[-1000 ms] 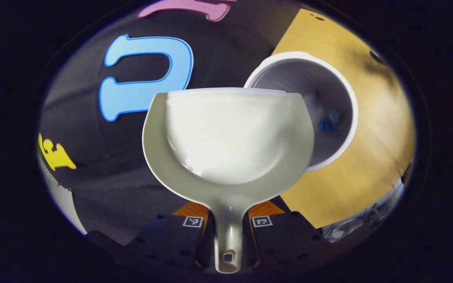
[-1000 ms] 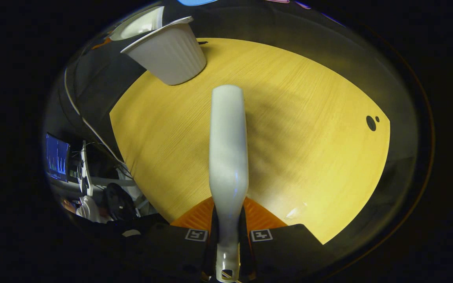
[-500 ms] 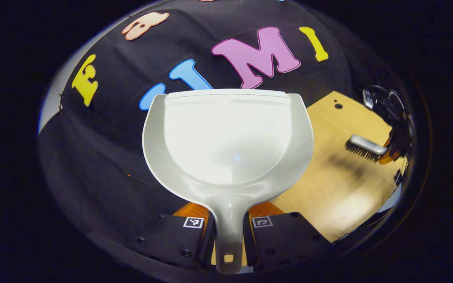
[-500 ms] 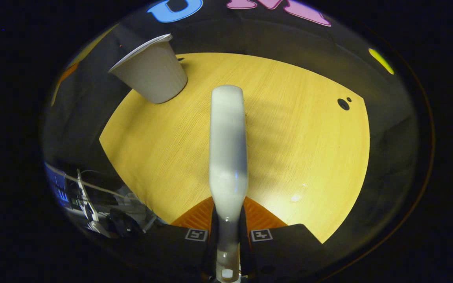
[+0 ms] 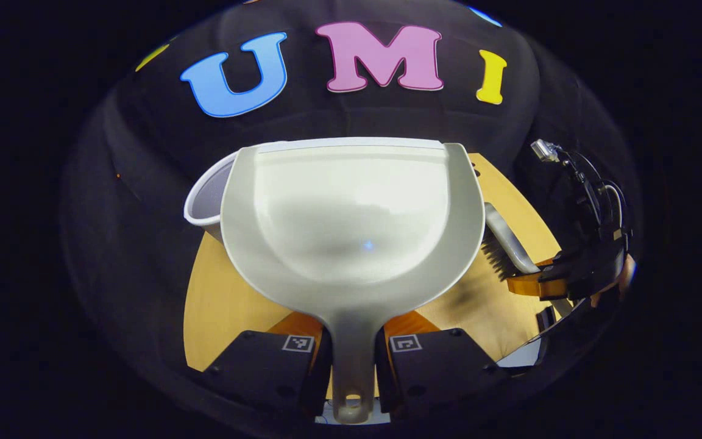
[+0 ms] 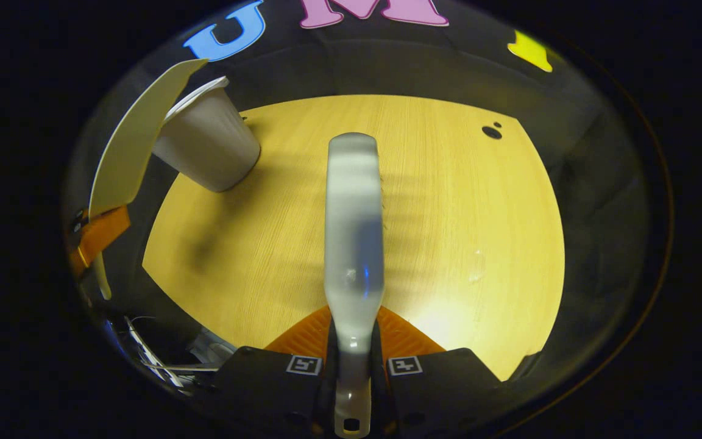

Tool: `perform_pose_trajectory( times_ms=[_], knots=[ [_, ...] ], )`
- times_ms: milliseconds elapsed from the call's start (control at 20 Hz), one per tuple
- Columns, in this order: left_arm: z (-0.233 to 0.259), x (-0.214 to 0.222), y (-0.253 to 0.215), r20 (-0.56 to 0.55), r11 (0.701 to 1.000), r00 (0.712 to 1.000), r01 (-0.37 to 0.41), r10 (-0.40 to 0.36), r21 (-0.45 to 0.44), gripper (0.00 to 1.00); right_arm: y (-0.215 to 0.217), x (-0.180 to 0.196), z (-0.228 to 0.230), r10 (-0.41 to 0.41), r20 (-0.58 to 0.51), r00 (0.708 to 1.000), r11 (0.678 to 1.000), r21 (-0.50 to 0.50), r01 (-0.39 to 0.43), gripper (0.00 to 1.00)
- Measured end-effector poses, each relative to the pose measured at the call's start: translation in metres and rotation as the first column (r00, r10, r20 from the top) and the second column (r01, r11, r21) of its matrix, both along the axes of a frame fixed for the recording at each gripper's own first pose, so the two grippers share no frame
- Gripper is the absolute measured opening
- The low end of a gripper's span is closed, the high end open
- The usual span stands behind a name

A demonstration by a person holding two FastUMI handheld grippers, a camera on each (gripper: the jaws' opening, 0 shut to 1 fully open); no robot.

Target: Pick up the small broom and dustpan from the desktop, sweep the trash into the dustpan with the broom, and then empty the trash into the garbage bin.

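Note:
My left gripper (image 5: 351,356) is shut on the handle of the pale dustpan (image 5: 351,219), whose scoop is empty and held level in front of the camera. The white garbage bin (image 5: 208,201) peeks out behind the scoop's left edge. My right gripper (image 6: 352,360) is shut on the handle of the small broom (image 6: 354,231), whose back runs up the middle above the wooden desktop (image 6: 448,213). In the left gripper view the broom (image 5: 503,247) and the right gripper (image 5: 570,277) holding it hang at the right. In the right gripper view the dustpan (image 6: 134,140) is tilted beside the bin (image 6: 208,146) at the upper left.
Two small dark holes (image 6: 491,131) mark the desktop's far right part. Cables and equipment (image 6: 150,360) lie beyond the desktop's near left edge. A hand (image 5: 622,277) grips the right gripper at the far right of the left gripper view.
The dustpan has swung back from over the bin to level, facing the booth wall. The bin now shows behind its left edge. The broom has come closer to the dustpan's right side.

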State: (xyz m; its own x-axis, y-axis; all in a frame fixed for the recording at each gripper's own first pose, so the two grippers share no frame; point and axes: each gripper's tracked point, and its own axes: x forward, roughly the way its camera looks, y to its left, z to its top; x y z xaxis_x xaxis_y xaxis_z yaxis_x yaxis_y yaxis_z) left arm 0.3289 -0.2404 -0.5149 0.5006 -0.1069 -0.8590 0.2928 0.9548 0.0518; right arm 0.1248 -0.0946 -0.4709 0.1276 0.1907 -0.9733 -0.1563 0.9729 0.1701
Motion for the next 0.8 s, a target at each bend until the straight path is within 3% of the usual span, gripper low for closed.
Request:
perform_pose_trajectory(
  times_ms=[100, 150, 200, 400, 700, 800],
  knots=[
    [-0.026, 0.002, -0.019, -0.050, 1.000, 0.999, 0.009, -0.010, -0.004, 0.29, 0.000, -0.007, -0.015, 0.010, -0.026, 1.000, 1.000, -0.025, -0.010, 0.22],
    [-0.039, 0.002, -0.026, -0.074, 1.000, 0.997, 0.004, -0.005, -0.013, 0.29, -0.001, -0.013, -0.023, 0.000, -0.031, 1.000, 0.999, -0.036, -0.001, 0.25],
    [-0.057, -0.001, -0.029, -0.105, 1.000, 0.994, -0.009, 0.007, -0.019, 0.29, -0.002, -0.016, -0.030, -0.017, -0.037, 0.999, 0.999, -0.042, 0.016, 0.22],
    [-0.097, -0.016, -0.043, -0.200, 0.996, 0.978, -0.066, 0.054, -0.054, 0.29, -0.007, -0.015, -0.050, -0.033, -0.062, 0.998, 0.996, -0.088, 0.027, 0.25],
    [-0.112, -0.046, -0.051, -0.393, 0.990, 0.911, -0.141, 0.122, -0.022, 0.29, 0.017, -0.001, -0.077, -0.085, -0.163, 0.983, 0.995, -0.057, 0.077, 0.25],
    [-0.109, -0.049, -0.051, -0.431, 0.991, 0.895, -0.132, 0.116, -0.007, 0.29, 0.022, -0.001, -0.084, -0.038, -0.205, 0.978, 0.997, -0.067, 0.025, 0.25]
  ],
)
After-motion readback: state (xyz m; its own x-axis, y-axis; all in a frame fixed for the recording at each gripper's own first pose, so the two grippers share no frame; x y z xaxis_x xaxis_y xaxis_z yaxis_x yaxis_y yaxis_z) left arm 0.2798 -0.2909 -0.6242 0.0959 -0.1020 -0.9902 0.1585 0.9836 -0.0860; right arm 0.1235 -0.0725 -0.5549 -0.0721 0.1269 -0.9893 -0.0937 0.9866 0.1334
